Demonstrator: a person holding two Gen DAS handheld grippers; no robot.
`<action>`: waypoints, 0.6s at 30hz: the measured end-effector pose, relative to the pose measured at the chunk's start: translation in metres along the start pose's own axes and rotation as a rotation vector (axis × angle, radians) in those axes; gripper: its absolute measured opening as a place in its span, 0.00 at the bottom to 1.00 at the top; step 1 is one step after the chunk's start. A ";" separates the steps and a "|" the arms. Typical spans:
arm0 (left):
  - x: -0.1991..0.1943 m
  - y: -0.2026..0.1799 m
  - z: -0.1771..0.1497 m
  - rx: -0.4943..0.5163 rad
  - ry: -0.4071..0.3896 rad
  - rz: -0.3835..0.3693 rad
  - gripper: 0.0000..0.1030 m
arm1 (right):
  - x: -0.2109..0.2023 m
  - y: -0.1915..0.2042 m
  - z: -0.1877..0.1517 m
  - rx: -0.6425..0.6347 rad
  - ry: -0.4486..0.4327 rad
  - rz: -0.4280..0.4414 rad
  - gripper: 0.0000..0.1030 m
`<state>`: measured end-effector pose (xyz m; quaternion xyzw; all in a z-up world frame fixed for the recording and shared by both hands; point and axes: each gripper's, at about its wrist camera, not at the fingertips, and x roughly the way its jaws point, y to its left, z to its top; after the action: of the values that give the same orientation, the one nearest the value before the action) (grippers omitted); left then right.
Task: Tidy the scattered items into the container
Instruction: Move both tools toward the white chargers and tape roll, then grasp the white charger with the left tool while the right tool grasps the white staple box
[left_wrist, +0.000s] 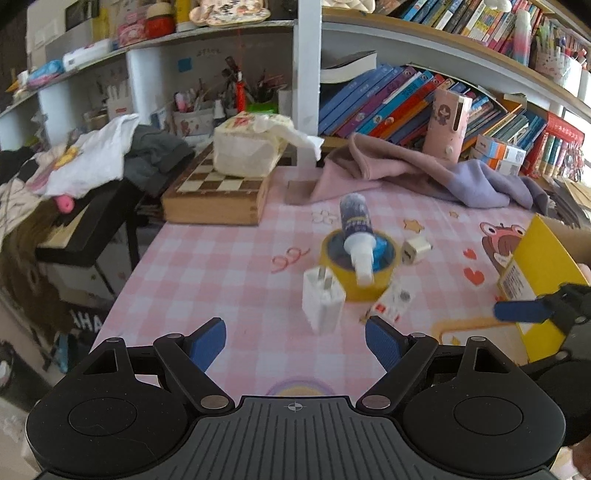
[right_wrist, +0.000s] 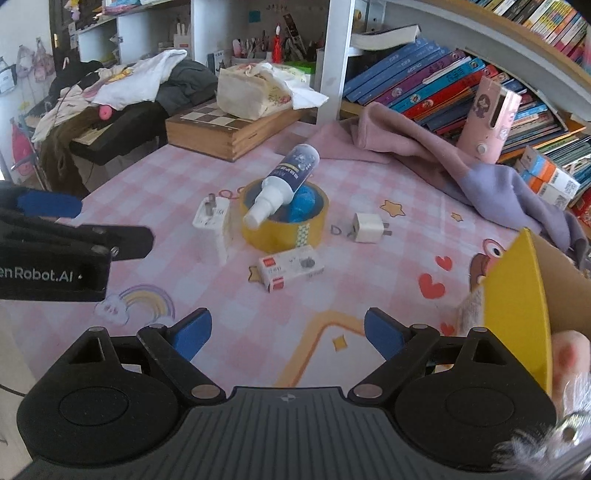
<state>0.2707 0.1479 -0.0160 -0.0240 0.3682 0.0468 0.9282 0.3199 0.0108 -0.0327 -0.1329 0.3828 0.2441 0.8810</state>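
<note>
Left wrist view
Left gripper (left_wrist: 295, 341): blue-padded jaws spread wide, nothing between them; hovers over the pink checked tablecloth (left_wrist: 207, 266)
Scattered items: yellow roll of tape (left_wrist: 356, 269) lies flat ahead; white spray bottle with dark label (left_wrist: 356, 236) rests across its top, nozzle toward the camera; tall white plug adapter (left_wrist: 323, 299) stands just left of the roll; small white charger cube (left_wrist: 415, 250) just right of it; small white-and-red box (left_wrist: 391, 304) in front of the roll
Container: yellow cardboard box (left_wrist: 543, 266) at the right edge
Right gripper (left_wrist: 524, 312): beside the box; only one blue finger shows

Right wrist view
Right gripper (right_wrist: 288, 334): jaws apart, empty
Items: tape roll (right_wrist: 284, 221), bottle (right_wrist: 286, 181), adapter (right_wrist: 214, 225), charger (right_wrist: 367, 227), small box (right_wrist: 291, 271) all on the cloth, outside the yellow box (right_wrist: 513, 306)
Left gripper (right_wrist: 50, 205): enters from the left edge; grip not readable here
</note>
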 end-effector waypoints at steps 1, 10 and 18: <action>0.006 0.000 0.003 0.004 0.006 -0.008 0.82 | 0.006 0.000 0.003 0.005 0.005 0.001 0.87; 0.062 -0.006 0.019 0.018 0.083 -0.057 0.80 | 0.048 -0.007 0.017 0.025 0.036 -0.025 0.81; 0.097 -0.011 0.024 0.026 0.139 -0.077 0.63 | 0.078 -0.011 0.025 0.027 0.048 -0.022 0.73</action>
<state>0.3584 0.1452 -0.0654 -0.0295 0.4313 0.0044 0.9017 0.3867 0.0381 -0.0736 -0.1309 0.4057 0.2258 0.8760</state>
